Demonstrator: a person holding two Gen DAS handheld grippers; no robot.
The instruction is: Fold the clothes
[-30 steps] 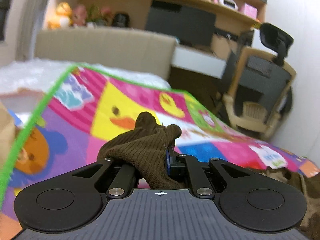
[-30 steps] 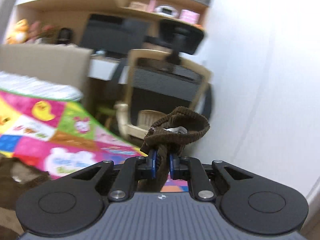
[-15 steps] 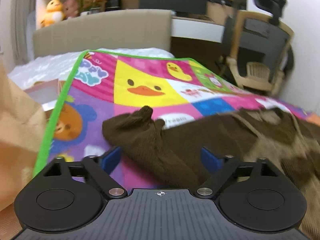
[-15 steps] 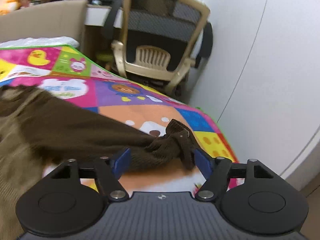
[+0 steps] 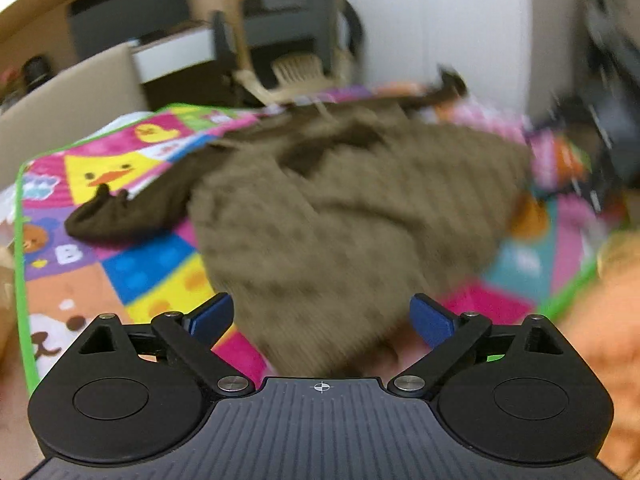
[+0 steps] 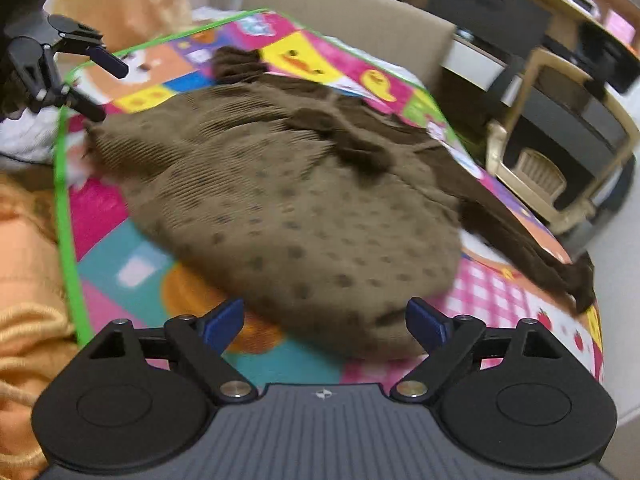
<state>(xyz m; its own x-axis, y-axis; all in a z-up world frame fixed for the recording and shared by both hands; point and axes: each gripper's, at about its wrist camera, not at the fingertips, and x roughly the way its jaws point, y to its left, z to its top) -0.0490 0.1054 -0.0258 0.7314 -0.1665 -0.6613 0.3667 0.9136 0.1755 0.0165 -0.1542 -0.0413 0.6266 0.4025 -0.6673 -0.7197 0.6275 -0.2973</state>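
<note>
Right wrist view: your brown sweater lies spread on the colourful play mat, sleeves out sideways.
Right gripper: jaws wide, empty, at the hem.
Left gripper: jaws wide, holding nothing.

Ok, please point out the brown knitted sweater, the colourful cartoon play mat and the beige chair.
brown knitted sweater (image 6: 304, 216), right wrist view, on its spotted body.
colourful cartoon play mat (image 5: 100, 172), left wrist view, on the yellow duck square.
beige chair (image 6: 536, 168), right wrist view, on its seat.

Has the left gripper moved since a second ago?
Yes. The left gripper let go of the brown knitted sweater's sleeve cuff and pulled back toward the colourful cartoon play mat's near edge.
</note>
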